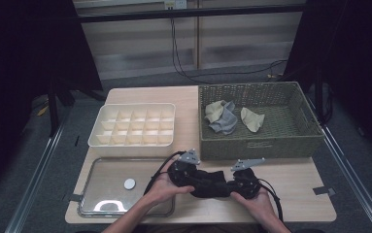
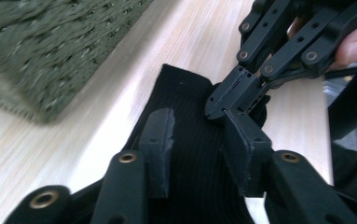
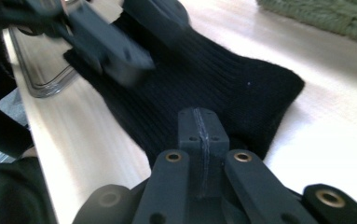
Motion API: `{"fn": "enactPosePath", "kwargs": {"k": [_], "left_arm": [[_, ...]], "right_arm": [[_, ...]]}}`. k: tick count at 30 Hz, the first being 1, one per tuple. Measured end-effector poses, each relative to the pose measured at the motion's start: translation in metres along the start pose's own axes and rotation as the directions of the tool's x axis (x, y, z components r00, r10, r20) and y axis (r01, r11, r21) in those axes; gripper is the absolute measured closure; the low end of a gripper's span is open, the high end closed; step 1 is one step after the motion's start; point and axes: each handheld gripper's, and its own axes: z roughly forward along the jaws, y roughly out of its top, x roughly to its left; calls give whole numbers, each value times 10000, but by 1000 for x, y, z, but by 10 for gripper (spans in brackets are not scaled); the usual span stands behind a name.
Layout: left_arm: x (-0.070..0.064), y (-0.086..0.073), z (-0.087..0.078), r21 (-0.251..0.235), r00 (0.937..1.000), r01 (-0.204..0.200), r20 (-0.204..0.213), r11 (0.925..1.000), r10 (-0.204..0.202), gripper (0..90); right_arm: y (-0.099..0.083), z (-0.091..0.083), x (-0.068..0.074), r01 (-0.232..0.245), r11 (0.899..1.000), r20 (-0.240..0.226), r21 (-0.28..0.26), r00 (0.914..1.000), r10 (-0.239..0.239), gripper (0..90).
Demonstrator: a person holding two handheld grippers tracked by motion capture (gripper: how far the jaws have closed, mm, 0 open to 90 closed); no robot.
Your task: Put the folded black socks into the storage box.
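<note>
Left gripper (image 1: 199, 175) jaws apart, right gripper (image 1: 228, 183) jaws closed

I'm working in a lab-like recording booth: my small wooden table (image 1: 290, 182) stands between black curtains (image 1: 23, 53), cables (image 1: 183, 68) trailing across the far grey floor.

My three cameras: one fixed overhead, two riding the grippers close over the table's near edge.

My high view looks forward and down from above my side, taking in the whole table (image 1: 290, 187), with the woven basket (image 1: 261, 141) at 1 o'clock. My left gripper view sits very close, low over the black sock (image 2: 190, 154), looking along its jaws toward the right gripper (image 2: 234, 95) at 1 o'clock. My right gripper view looks back, equally close, with the left gripper (image 3: 120, 44) at 11 o'clock. All three share the sock and surrounding tabletop.
</note>
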Motion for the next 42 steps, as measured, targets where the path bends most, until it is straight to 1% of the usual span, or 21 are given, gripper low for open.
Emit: {"fn": "enactPosePath", "kwargs": {"k": [2, 3, 5, 8, 9, 10, 11, 12, 13, 14, 15, 17, 19, 23, 26, 29, 31, 33, 35, 39, 42], "left_arm": [[1, -2, 6, 223, 9998, 29, -182, 9997, -25, 626], [3, -4, 8, 504, 9996, -67, -269, 9987, 80, 628], [4, -10, 10, 190, 9997, 100, -228, 9998, -96, 628], [2, -10, 10, 410, 9991, -43, -431, 9992, 61, 615], [2, -10, 13, 256, 9991, -86, -410, 9996, 96, 615], [1, -10, 13, 340, 9987, -106, -493, 9994, 122, 616], [0, -10, 13, 473, 9982, -199, -560, 9987, 226, 617], [0, -10, 13, 473, 9982, -199, -560, 9987, 226, 616], [0, -11, 13, 325, 9984, -116, -549, 9994, 134, 616], [1, -12, 14, 108, 9987, -71, -498, 9999, 77, 616], [1, -12, 13, 283, 9988, -86, -472, 9996, 100, 615], [1, -12, 13, 245, 9989, -47, -466, 9997, 58, 615], [0, -13, 13, 225, 9985, -27, -537, 9997, 39, 615], [0, -13, 13, 174, 9987, -9, -516, 9998, 18, 615], [0, -14, 13, 43, 9989, 54, -464, 10000, -52, 614], [-1, -15, 11, 230, 9987, -28, -508, 9997, 40, 612], [-1, -15, 10, 276, 9987, -78, -499, 9996, 92, 612], [-2, -16, 11, 140, 9988, -14, -490, 9999, 21, 612], [-2, -15, 11, 200, 9990, -29, -452, 9998, 38, 595], [-2, -15, 11, 222, 9988, -17, -484, 9998, 28, 590], [-2, -15, 11, 203, 9989, 16, -464, 9998, -6, 591]], "right_arm": [[2, 0, -3, 147, 9999, 349, -33, 9993, -146, 900], [3, -1, -7, 76, 9999, 406, -84, 9991, -72, 900], [3, -1, -9, 27, 9999, 370, -142, 9993, -21, 900], [3, -1, -7, 49, 9998, 442, -189, 9990, -41, 878], [3, -1, -6, 139, 9997, 445, -194, 9989, -130, 868], [3, -2, -6, 141, 9997, 487, -214, 9987, -130, 850], [4, -5, -6, 34, 9991, 468, -431, 9989, -14, 818], [4, -5, -6, 34, 9991, 468, -431, 9989, -14, 818], [4, -9, -7, -100, 9972, 521, -736, 9985, 138, 823], [4, -9, -7, -100, 9972, 521, -736, 9985, 138, 823], [4, -12, -8, -145, 9963, 495, -851, 9986, 188, 815], [3, -17, -11, -352, 9931, 597, -1116, 9973, 421, 791], [2, -20, -14, -382, 9919, 718, -1210, 9963, 472, 758], [-1, -21, -17, -640, 9925, 1095, -1037, 9911, 754, 675], [-3, -19, -17, -718, 9936, 1127, -871, 9903, 814, 660], [-4, -15, -17, -689, 9951, 1073, -710, 9913, 762, 650], [-5, -11, -16, -677, 9963, 1113, -524, 9911, 732, 650], [-6, -9, -14, -598, 9968, 1066, -522, 9922, 651, 664], [-6, -8, -13, -393, 9980, 1105, -494, 9929, 446, 697], [-9, -6, -11, -35, 9972, 1183, -740, 9929, 122, 710], [-10, -6, -12, -45, 9969, 1085, -788, 9940, 131, 728]]}}
